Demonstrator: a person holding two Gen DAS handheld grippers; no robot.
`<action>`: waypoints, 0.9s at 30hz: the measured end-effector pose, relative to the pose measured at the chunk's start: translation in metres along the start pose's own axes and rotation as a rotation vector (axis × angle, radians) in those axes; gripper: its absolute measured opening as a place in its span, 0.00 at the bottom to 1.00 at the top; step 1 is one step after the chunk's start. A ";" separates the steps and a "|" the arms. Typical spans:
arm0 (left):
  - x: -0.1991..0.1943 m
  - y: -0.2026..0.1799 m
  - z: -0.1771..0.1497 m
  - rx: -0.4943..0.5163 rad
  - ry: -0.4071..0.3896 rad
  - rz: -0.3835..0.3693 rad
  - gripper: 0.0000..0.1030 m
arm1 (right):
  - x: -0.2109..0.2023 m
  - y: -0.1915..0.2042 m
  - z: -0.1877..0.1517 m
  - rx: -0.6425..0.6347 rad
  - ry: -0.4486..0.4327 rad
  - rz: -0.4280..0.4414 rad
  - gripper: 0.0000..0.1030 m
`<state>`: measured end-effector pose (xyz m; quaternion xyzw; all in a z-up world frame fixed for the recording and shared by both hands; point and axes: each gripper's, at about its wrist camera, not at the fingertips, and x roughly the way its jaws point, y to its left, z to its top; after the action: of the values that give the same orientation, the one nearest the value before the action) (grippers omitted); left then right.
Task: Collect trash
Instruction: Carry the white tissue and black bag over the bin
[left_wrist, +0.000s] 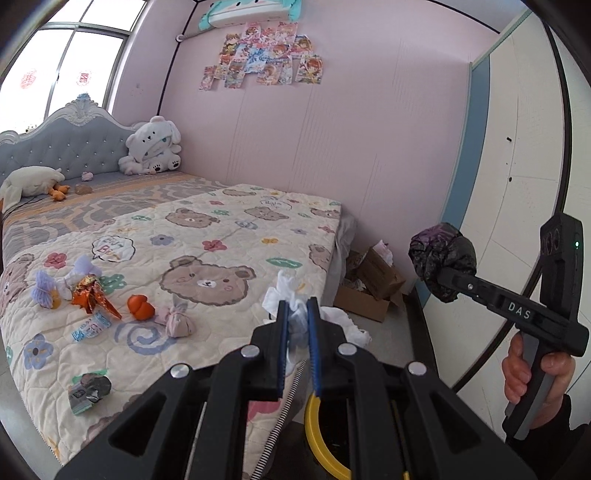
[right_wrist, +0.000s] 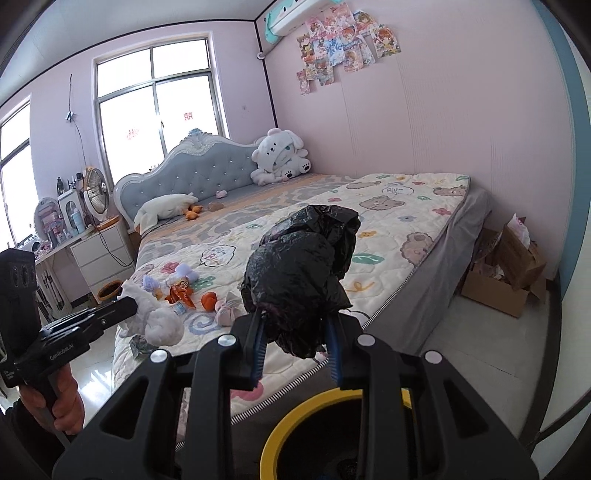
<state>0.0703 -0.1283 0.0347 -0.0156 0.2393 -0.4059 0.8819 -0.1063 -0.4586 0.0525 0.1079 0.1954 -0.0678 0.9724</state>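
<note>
My left gripper (left_wrist: 297, 308) is shut on a crumpled white tissue (left_wrist: 284, 291), held above a yellow-rimmed bin (left_wrist: 314, 424) beside the bed. In the right wrist view the left gripper (right_wrist: 135, 301) holds the white tissue (right_wrist: 159, 325). My right gripper (right_wrist: 295, 325) is shut on a crumpled black plastic bag (right_wrist: 303, 266), over the yellow-rimmed bin (right_wrist: 280, 428). The black bag also shows in the left wrist view (left_wrist: 441, 256). On the bear quilt (left_wrist: 221, 236) lie an orange wrapper (left_wrist: 94, 293), an orange piece (left_wrist: 140, 306), a small tube (left_wrist: 90, 326), a grey wrapper (left_wrist: 88, 391) and tied cloth bundles (left_wrist: 179, 323).
A cardboard box (left_wrist: 369, 291) with paper scraps stands on the floor at the bed's foot by the pink wall. A white wardrobe (left_wrist: 517, 184) is at the right. Plush toys (left_wrist: 153, 147) sit by the headboard. A nightstand (right_wrist: 99, 254) and fan (right_wrist: 96, 192) stand left of the bed.
</note>
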 end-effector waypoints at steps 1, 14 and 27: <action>0.005 -0.004 -0.004 0.006 0.014 -0.008 0.09 | -0.004 -0.003 -0.004 0.003 0.005 -0.008 0.25; 0.051 -0.050 -0.041 0.085 0.177 -0.083 0.09 | -0.025 -0.047 -0.054 0.080 0.101 -0.051 0.26; 0.092 -0.071 -0.070 0.110 0.318 -0.083 0.09 | 0.002 -0.071 -0.089 0.152 0.238 -0.049 0.27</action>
<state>0.0409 -0.2302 -0.0488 0.0875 0.3524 -0.4518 0.8148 -0.1495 -0.5060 -0.0410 0.1839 0.3064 -0.0928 0.9294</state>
